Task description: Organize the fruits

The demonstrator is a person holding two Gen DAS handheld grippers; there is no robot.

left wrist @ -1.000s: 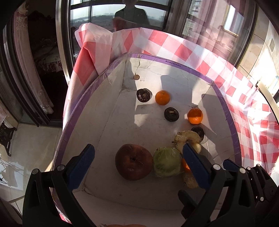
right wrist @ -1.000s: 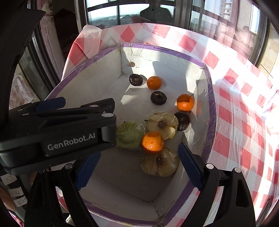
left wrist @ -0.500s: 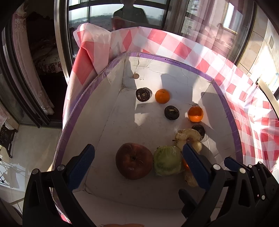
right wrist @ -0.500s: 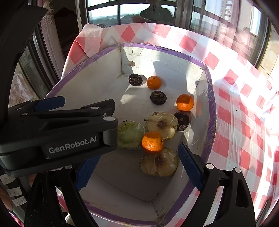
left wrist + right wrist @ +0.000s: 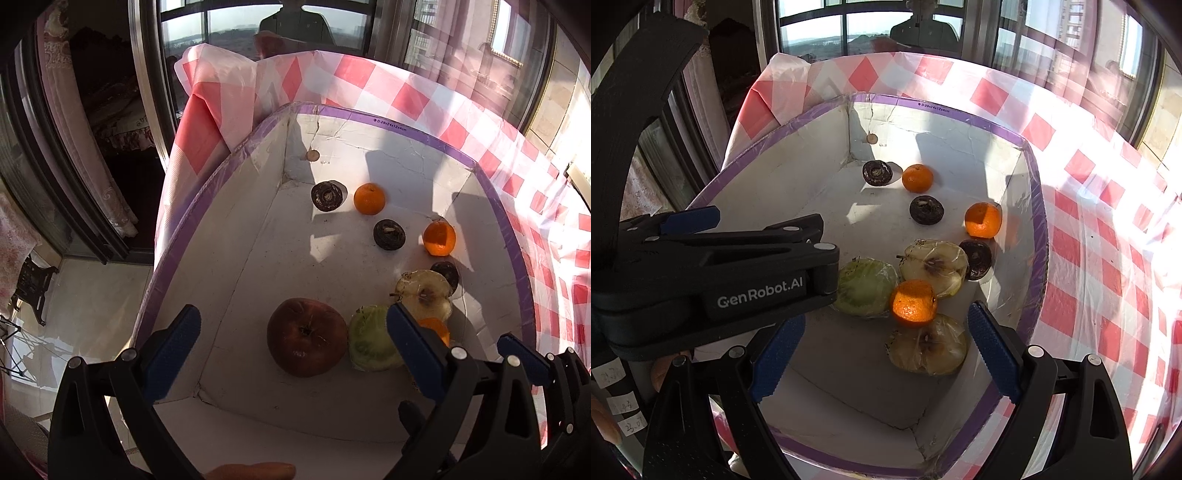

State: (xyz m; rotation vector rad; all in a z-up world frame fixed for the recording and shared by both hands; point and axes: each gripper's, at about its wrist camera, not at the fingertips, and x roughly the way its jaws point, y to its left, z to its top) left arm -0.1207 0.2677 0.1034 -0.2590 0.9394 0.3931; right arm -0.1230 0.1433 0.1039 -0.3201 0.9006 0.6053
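Note:
A white box with a purple rim (image 5: 424, 129) (image 5: 1039, 206) holds the fruit. In the left wrist view a dark red apple (image 5: 306, 341) lies near the front, a green wrapped fruit (image 5: 371, 343) beside it, a wrapped apple half (image 5: 424, 295) behind, two oranges (image 5: 369, 199) (image 5: 439, 238) and three dark round fruits (image 5: 327, 195) farther back. My left gripper (image 5: 291, 350) is open above the red apple. My right gripper (image 5: 882, 354) is open above the second wrapped apple half (image 5: 929, 349) and an orange (image 5: 914, 302). The left gripper's body (image 5: 713, 280) hides the red apple there.
A red and white checked cloth (image 5: 424, 99) (image 5: 1108, 258) covers the table under the box. Windows and dark frames stand behind. The floor (image 5: 85, 295) drops away at the left. A small round tag (image 5: 312, 156) sticks to the box's back wall.
Both grippers have stayed open and nearly still over the box. The views have drifted only slightly. The fruit has not moved.

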